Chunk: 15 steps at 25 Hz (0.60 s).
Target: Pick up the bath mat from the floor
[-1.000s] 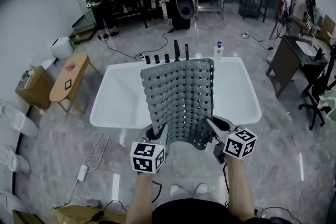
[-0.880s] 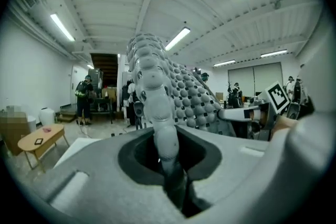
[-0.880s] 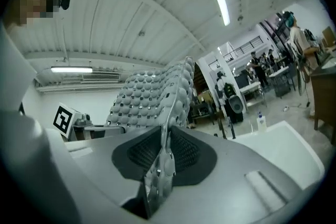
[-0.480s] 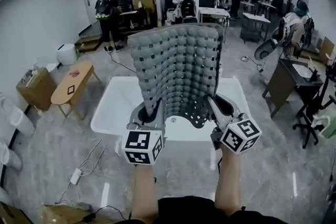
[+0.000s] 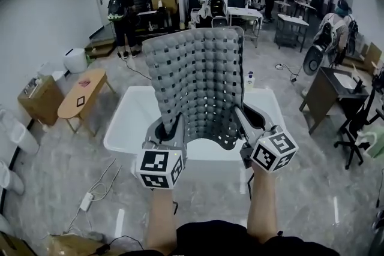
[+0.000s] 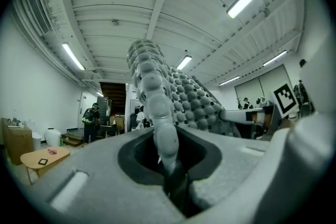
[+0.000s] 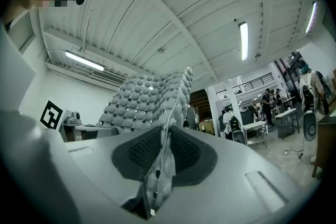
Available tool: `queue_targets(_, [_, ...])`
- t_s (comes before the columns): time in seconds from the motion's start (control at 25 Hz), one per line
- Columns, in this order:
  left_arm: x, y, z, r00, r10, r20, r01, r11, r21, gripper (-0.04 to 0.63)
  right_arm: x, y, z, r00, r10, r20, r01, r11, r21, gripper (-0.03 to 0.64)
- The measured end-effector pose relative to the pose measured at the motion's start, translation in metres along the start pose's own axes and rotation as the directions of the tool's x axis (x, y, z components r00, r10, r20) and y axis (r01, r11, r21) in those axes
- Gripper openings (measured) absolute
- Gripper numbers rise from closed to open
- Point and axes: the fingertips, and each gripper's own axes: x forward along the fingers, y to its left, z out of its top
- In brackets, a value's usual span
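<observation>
The grey bath mat (image 5: 201, 84), studded with round bumps and square holes, stands upright in the air in front of me, above the white bathtub (image 5: 129, 117). My left gripper (image 5: 171, 132) is shut on the mat's lower left corner. My right gripper (image 5: 243, 123) is shut on its lower right corner. In the left gripper view the mat's edge (image 6: 157, 113) runs down between the closed jaws. The right gripper view shows the mat (image 7: 144, 99) rising from the pinched corner. Its upper end curls slightly forward.
A small wooden table (image 5: 81, 93) and a cardboard box (image 5: 39, 99) stand to the tub's left. A bottle (image 5: 249, 80) sits on the tub's far rim. A dark desk (image 5: 333, 90) and office chair (image 5: 360, 123) are at right. People stand at the back. Cables lie on the floor.
Both grippers have risen with the mat. It draped low over the tub a second ago and now stands tall, hiding the tub's far rim and the taps there.
</observation>
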Motion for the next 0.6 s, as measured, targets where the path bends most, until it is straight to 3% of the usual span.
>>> queue_targets(0.6, [0.019, 0.011, -0.025, 1.0, -0.012, -0.017, 0.011, 1.0, -0.017, 0.052, 0.014, -0.01, -0.026, 0.999, -0.016, -0.031, 0.017, 1.0, 0.006, 0.066])
